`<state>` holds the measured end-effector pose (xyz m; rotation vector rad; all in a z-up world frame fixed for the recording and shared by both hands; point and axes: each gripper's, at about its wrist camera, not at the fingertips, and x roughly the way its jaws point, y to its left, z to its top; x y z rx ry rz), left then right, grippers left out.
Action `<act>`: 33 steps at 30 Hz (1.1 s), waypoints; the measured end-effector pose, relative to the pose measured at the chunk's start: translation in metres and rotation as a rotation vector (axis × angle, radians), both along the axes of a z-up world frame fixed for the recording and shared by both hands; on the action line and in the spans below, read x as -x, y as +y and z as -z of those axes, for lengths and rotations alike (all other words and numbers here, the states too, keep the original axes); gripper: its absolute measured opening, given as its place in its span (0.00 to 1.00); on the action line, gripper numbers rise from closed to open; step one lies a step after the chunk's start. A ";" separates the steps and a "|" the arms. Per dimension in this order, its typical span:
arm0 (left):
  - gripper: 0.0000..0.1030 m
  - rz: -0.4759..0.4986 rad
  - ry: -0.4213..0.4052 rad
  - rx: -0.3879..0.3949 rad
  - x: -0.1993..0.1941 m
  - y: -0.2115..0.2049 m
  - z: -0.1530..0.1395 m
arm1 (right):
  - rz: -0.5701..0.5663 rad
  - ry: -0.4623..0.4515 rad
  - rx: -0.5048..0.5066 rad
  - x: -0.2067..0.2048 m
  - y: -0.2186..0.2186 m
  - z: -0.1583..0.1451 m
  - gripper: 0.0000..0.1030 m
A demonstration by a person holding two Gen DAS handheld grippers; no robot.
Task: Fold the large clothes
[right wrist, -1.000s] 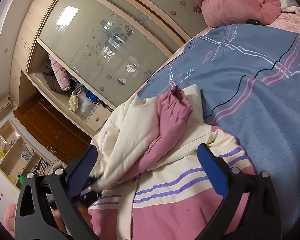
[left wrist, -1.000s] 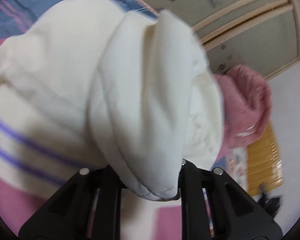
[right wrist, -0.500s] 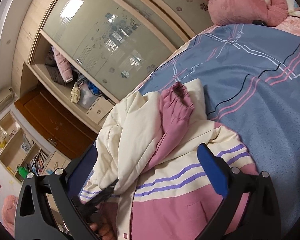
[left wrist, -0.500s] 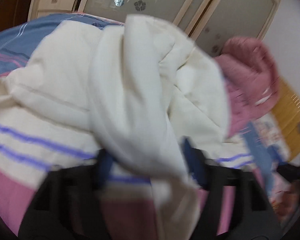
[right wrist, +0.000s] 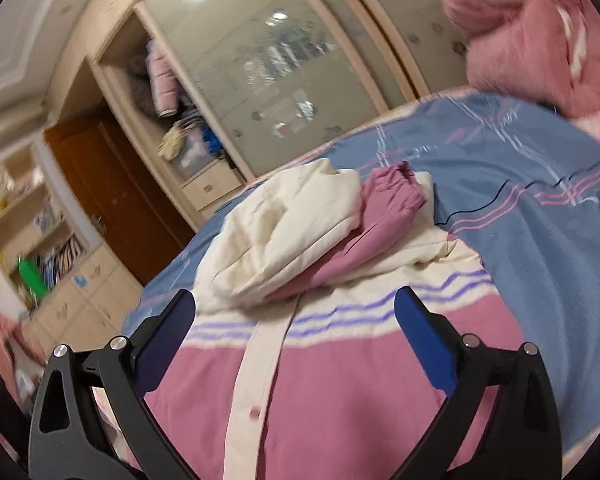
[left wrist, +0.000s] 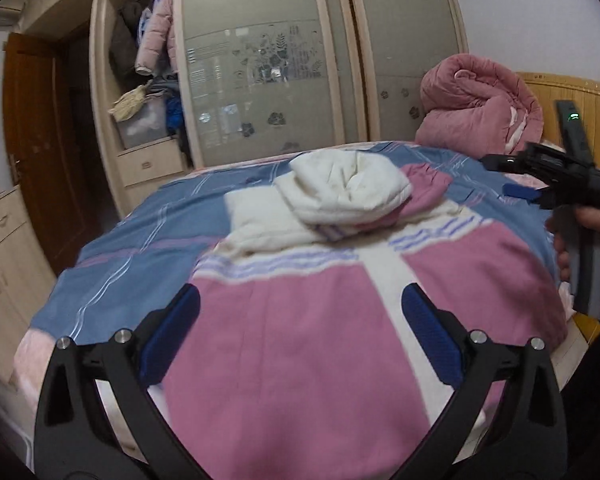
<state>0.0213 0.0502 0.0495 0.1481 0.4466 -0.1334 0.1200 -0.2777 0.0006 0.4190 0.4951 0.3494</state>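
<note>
A pink and cream jacket (left wrist: 300,344) with purple stripes lies spread on the blue bed cover (left wrist: 148,240). Its cream hood (left wrist: 348,188) is folded down onto the body, over a pink sleeve (left wrist: 424,184). My left gripper (left wrist: 300,320) hovers above the jacket's pink hem, its jaws opening wide with nothing between them. At the right edge of the left wrist view a hand (left wrist: 596,232) holds my right gripper (left wrist: 508,178) over the bed. In the right wrist view the right gripper (right wrist: 296,336) is open and empty above the jacket (right wrist: 340,392), short of the hood (right wrist: 284,236) and sleeve (right wrist: 388,204).
A rolled pink quilt (left wrist: 480,108) lies at the head of the bed by a yellow wooden headboard (left wrist: 572,92). Behind the bed stands a wardrobe with frosted sliding doors (left wrist: 260,60) and an open compartment of clothes (left wrist: 148,80). A brown door (left wrist: 32,140) and a low cabinet (left wrist: 4,248) are at the left.
The left gripper let go of the cream hood, opened and drew back and upward; the hood now lies on the jacket. The right gripper backed off a little and rolled.
</note>
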 end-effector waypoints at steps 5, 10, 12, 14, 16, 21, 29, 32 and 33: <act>0.98 -0.047 0.048 0.003 0.033 0.020 0.031 | 0.025 -0.138 0.210 0.117 0.030 0.016 0.97; 0.98 -0.094 0.056 0.028 0.056 0.044 0.047 | 0.052 -0.250 0.338 0.200 0.036 0.019 0.99; 0.98 -0.113 0.037 0.033 0.064 0.053 0.051 | 0.079 -0.270 0.363 0.218 0.033 0.020 0.99; 0.98 -0.135 0.035 0.026 0.068 0.058 0.053 | 0.100 -0.283 0.370 0.227 0.030 0.022 0.99; 0.98 -0.134 0.053 0.075 0.072 0.064 0.053 | 0.130 -0.290 0.374 0.231 0.029 0.023 0.99; 0.98 -0.126 0.067 0.167 0.081 0.076 0.054 | 0.144 -0.274 0.353 0.226 0.032 0.024 0.99; 0.98 -0.101 0.053 0.102 0.090 0.062 0.055 | 0.133 -0.292 0.398 0.230 0.041 0.026 0.99; 0.98 -0.092 0.052 0.097 0.090 0.060 0.056 | 0.143 -0.287 0.390 0.229 0.039 0.027 0.99; 0.98 -0.090 0.058 0.096 0.089 0.059 0.058 | 0.143 -0.288 0.388 0.229 0.039 0.026 0.99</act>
